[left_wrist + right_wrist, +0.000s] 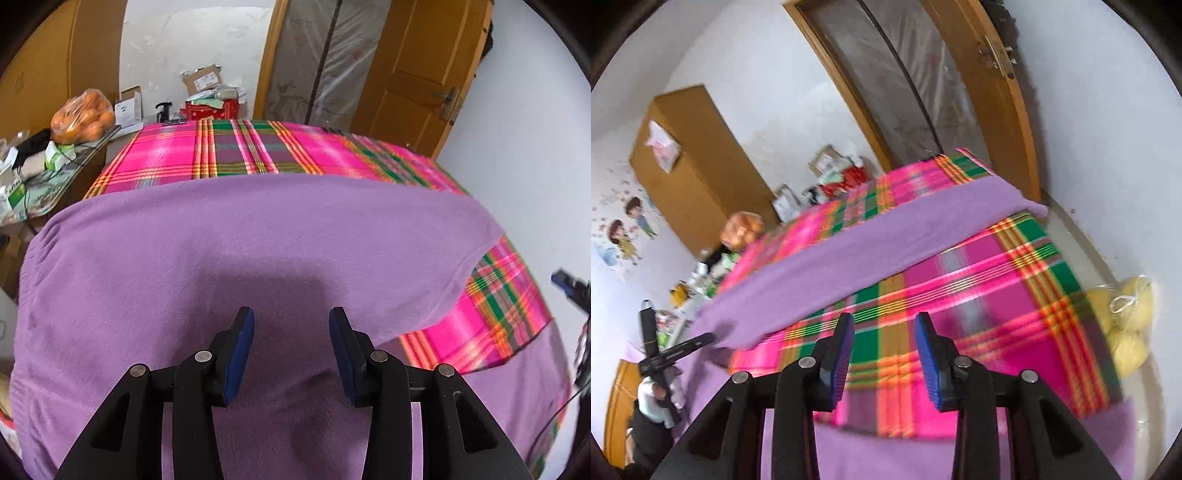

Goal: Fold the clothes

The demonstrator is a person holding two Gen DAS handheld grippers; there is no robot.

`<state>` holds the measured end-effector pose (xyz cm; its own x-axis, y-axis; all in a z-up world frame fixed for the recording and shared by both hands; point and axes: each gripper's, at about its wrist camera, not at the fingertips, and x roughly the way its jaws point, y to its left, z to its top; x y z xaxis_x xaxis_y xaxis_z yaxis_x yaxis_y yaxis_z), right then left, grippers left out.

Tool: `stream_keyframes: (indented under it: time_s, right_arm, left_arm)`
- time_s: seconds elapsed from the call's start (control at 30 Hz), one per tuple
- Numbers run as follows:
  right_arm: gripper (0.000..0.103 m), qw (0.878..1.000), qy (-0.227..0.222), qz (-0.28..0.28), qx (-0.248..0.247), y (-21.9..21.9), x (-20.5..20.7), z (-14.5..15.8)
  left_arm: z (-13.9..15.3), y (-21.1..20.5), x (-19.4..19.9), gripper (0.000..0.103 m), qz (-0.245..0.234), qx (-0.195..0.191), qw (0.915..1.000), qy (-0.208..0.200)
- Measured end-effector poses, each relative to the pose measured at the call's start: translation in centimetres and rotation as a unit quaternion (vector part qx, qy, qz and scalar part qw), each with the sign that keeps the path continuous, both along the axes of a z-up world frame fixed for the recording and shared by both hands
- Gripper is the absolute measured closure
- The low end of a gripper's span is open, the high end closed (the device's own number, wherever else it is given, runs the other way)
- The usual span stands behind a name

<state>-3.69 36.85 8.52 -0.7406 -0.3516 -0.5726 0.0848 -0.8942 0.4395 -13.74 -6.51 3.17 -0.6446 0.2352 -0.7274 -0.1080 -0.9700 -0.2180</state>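
Note:
A purple fleece garment [258, 236] lies spread on a bed with a pink, green and orange plaid cover [236, 147]. My left gripper [291, 321] is open and empty, hovering just above the garment's body. In the right wrist view the garment [886, 240] runs as a long band across the plaid cover [979, 288], with another purple part along the near edge [886, 454]. My right gripper [884, 326] is open and empty above bare plaid cover. The left gripper, in a gloved hand, also shows at the far left of the right wrist view [665, 354].
A cluttered side table [44, 184] with a bag of oranges [83, 118] stands left of the bed. Boxes and a red tin [214, 105] sit at the bed's far end. A wooden door [421, 74] is behind. A yellow bag [1126, 325] lies on the floor to the right.

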Motion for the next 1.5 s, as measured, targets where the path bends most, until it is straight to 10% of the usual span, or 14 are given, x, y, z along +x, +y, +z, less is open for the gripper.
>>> stream_keyframes:
  time_s: [0.27,0.8,1.47,1.5]
  right_arm:
    - [0.067,0.996,0.028,0.087,0.014,-9.1,3.3,-0.4]
    - [0.069,0.956,-0.028,0.262,0.131,-28.7,2.7,-4.7]
    - [0.066,0.940,-0.021,0.285,0.184,-31.8,3.4,-6.2]
    - [0.077,0.943,-0.022,0.280,0.176,-31.4,3.4,-6.1]
  left_arm:
    - [4.3,-3.2,7.6,0.059,0.036,-0.034,0.9975,0.049]
    - [-2.3,-12.4,20.1,0.059,0.148,-0.046,0.9879,0.010]
    - [-2.3,-12.1,22.7,0.059,0.169,-0.079,0.9816,0.042]
    - [-1.9,-11.9,22.5,0.059,0.168,-0.076,0.9819,0.044]
